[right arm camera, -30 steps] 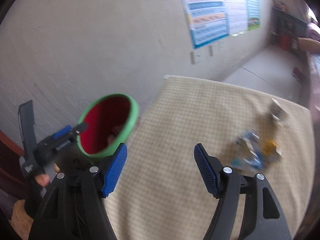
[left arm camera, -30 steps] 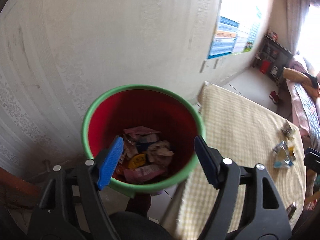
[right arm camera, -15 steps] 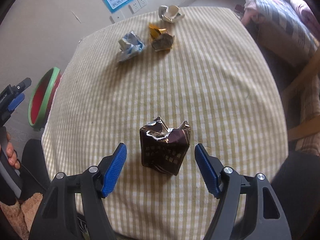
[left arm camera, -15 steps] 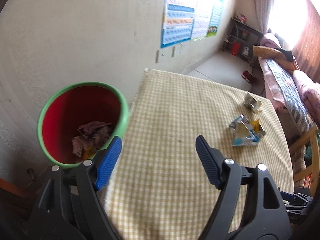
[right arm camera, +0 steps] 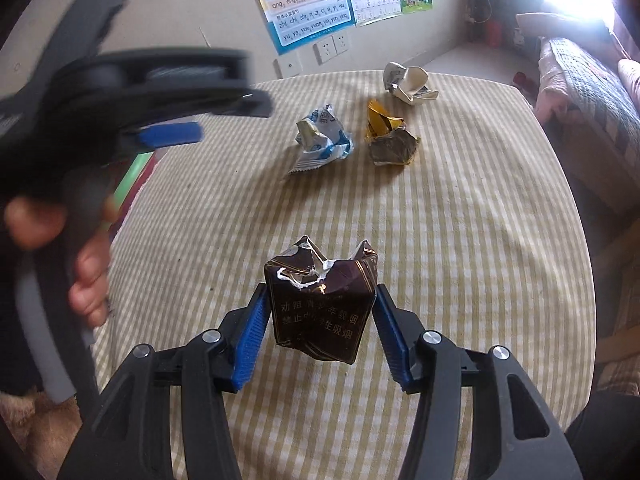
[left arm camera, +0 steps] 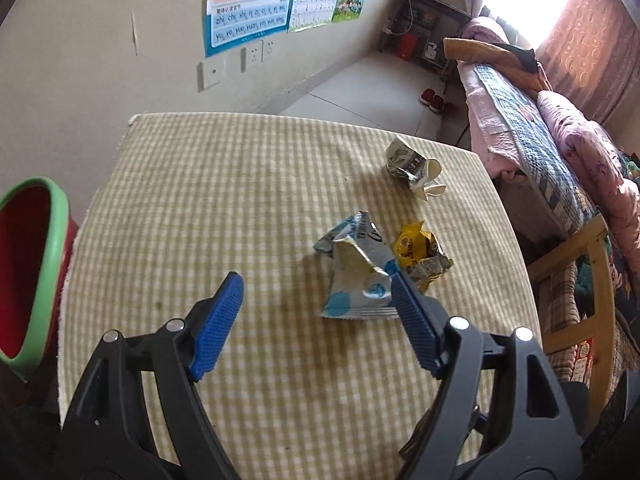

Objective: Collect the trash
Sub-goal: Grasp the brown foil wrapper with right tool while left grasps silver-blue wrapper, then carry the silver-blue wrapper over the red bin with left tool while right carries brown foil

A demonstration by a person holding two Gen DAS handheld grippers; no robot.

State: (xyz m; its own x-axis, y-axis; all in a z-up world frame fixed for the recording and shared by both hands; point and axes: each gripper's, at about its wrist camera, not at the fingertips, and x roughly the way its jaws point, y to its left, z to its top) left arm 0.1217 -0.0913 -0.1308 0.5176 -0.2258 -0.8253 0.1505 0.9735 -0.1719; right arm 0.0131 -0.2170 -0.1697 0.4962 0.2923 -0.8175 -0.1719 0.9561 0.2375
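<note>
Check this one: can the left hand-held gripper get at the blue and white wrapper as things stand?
Probably yes. The left hand-held gripper is open, and the blue and white wrapper lies just ahead, toward its right finger. Only bare checked tablecloth lies between; the yellow wrapper sits beside it on the far side.

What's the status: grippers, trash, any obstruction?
Right gripper closing around brown pack. Left gripper open, empty, near blue wrapper. Yellow wrapper and white wrapper on table. Nothing in the way.
</note>
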